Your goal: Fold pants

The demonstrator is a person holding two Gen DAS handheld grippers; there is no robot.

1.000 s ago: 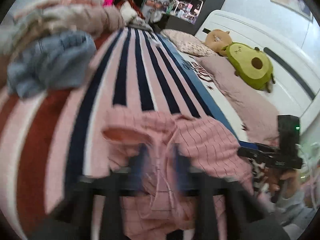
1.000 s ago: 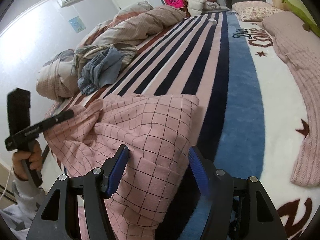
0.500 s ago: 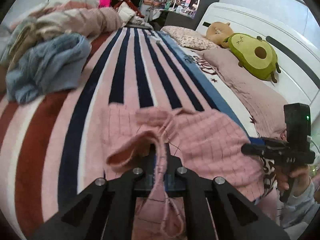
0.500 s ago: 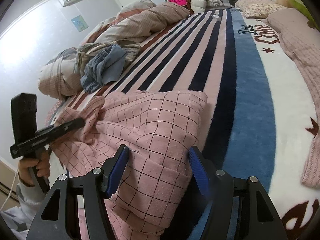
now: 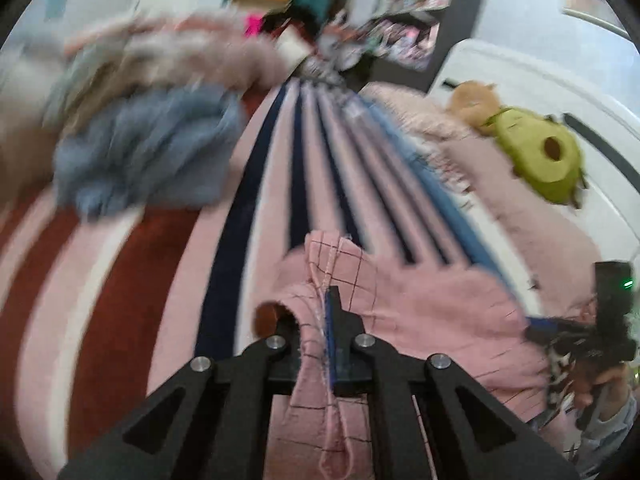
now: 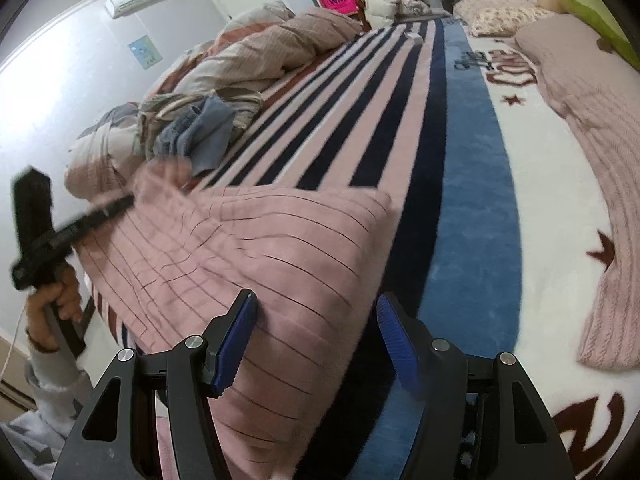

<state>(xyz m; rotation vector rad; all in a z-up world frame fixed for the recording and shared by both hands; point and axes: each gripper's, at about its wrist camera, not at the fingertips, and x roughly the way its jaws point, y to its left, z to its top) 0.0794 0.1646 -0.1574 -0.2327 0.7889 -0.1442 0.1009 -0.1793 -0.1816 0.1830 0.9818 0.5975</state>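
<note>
The pink checked pants [image 6: 256, 248] lie on the striped blanket at the bed's near edge. My left gripper [image 5: 326, 304] is shut on the pants' waistband edge [image 5: 336, 268] and holds it lifted; a drawstring loop hangs below. In the right wrist view the left gripper [image 6: 120, 204] pulls that corner up at the left. My right gripper [image 6: 316, 320] is open, its blue pads on either side of the pants' near right edge. It also shows in the left wrist view [image 5: 536, 322] at the right.
A blue-grey garment [image 5: 152, 152] and a bunched duvet [image 6: 272, 52] lie at the left and far side of the bed. Pink knit blanket [image 6: 592, 128], avocado plush [image 5: 540, 164] and pillows sit right. The striped blanket [image 6: 360, 120] runs between.
My left gripper closed on the waistband and has lifted it up and forward, stretching the fabric. The right gripper stayed open beside the pants' edge.
</note>
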